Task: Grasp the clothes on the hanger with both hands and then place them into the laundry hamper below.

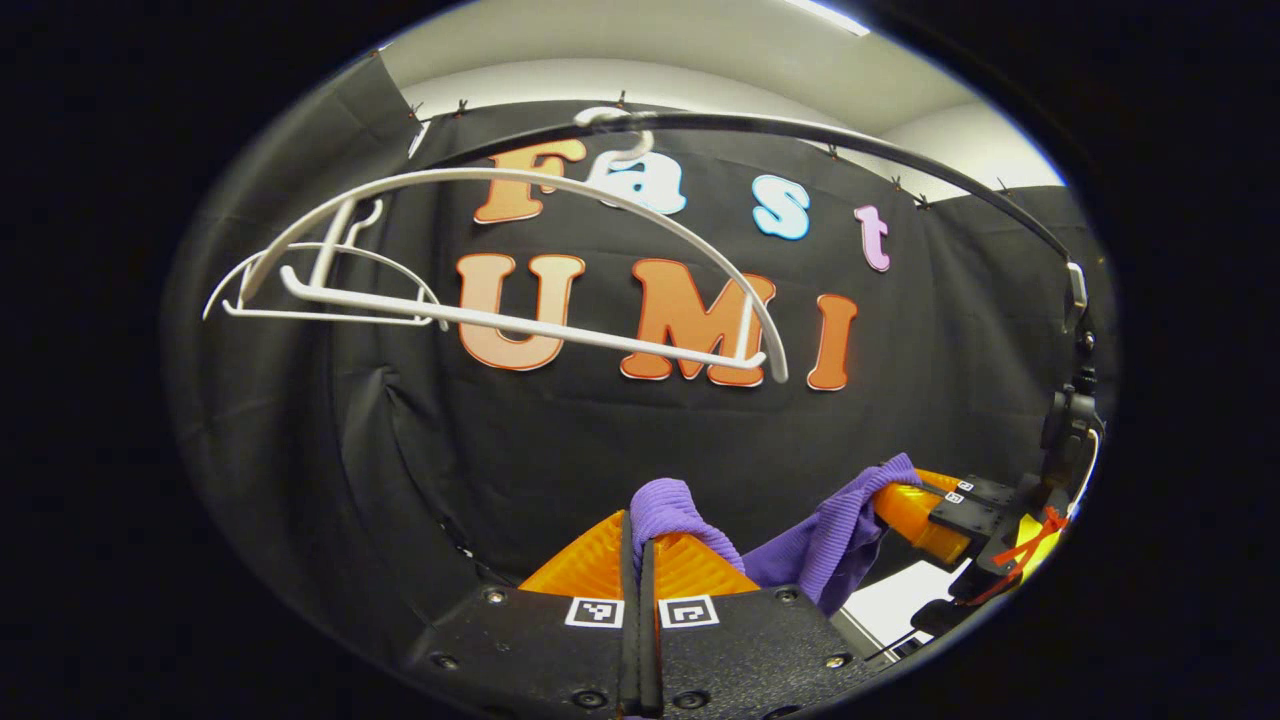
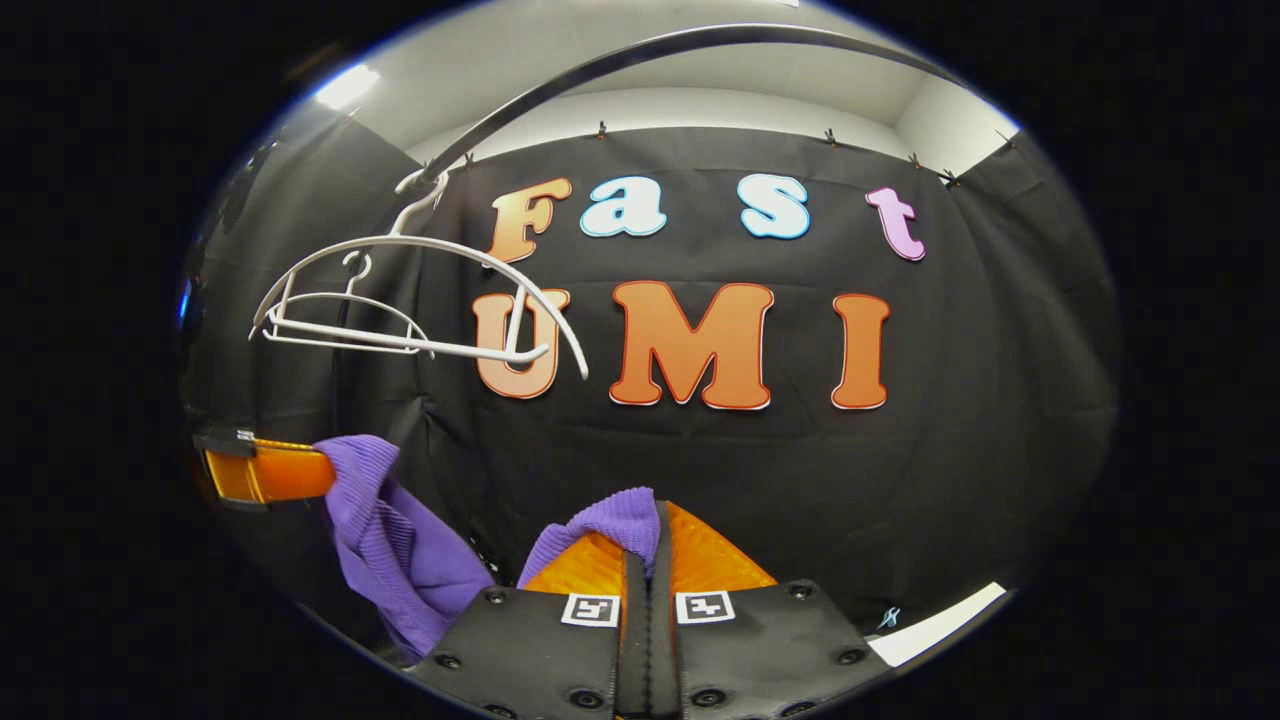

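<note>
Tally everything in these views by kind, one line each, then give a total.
White hangers: 2, both bare
Black rail: 1
Purple garment: 1, pinched in both pairs of jaws
Grippers: 2, left gripper and right gripper
Total: 6

Purple ribbed garment off white hanger, slung btwn both grippers, hanger bare on rail.

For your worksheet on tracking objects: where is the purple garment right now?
The purple garment is off the white hangers, stretched between the left gripper and right gripper, both shut on it, below the rail.
</note>
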### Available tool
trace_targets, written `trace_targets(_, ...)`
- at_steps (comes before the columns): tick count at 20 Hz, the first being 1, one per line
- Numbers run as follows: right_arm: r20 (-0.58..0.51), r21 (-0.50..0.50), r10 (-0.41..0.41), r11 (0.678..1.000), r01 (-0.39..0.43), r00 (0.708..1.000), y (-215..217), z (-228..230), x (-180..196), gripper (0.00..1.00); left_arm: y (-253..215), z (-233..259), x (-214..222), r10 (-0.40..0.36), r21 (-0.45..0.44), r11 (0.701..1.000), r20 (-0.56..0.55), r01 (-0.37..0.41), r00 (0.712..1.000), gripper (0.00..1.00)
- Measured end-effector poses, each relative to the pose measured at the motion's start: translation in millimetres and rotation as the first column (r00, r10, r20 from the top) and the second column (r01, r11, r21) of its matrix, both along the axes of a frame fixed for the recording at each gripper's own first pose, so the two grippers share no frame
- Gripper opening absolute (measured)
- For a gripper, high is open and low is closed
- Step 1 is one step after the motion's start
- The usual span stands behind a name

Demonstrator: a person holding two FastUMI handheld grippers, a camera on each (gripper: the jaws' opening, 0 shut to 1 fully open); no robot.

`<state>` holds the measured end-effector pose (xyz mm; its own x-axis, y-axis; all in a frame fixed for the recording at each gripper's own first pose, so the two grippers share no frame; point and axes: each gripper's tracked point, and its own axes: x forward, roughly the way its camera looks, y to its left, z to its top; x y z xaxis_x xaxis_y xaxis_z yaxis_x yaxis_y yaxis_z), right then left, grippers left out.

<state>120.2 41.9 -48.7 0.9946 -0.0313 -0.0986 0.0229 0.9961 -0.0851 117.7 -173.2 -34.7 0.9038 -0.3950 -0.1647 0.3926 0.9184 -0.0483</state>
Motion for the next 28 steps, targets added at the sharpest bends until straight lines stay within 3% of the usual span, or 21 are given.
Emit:
trace_targets(6,-0.049,-0.005,0.01,1.0,-0.01,0.999,-5.0,-52.2,-0.3,0.07,-34.2,-73.0,9.7,-0.034,0.036,0.999,-0.097,0.037,0.995,0.0)
trace_targets(11,-0.15,0.018,0.022,1.0,-0.02,0.988,-7.1,-123.7,13.0,0.07,-22.5,-146.5,24.2,0.024,0.052,0.999,-0.211,-0.013,0.977,0.0)
trace_targets(17,-0.279,0.024,0.022,1.0,-0.016,0.96,-9.4,-222.5,14.0,0.07,-12.6,-260.7,36.5,0.082,0.103,0.994,-0.373,-0.047,0.924,0.0)
trace_targets(23,-0.468,0.068,0.014,0.998,0.019,0.884,-9.8,-344.6,7.1,0.07,-0.3,-375.3,30.9,0.122,0.146,0.988,-0.533,-0.052,0.837,0.0)
trace_targets(28,-0.621,0.074,-0.01,0.995,0.071,0.784,-22.7,-442.2,-14.2,0.08,8.4,-453.4,16.5,0.157,0.191,0.981,-0.639,-0.042,0.753,0.0)
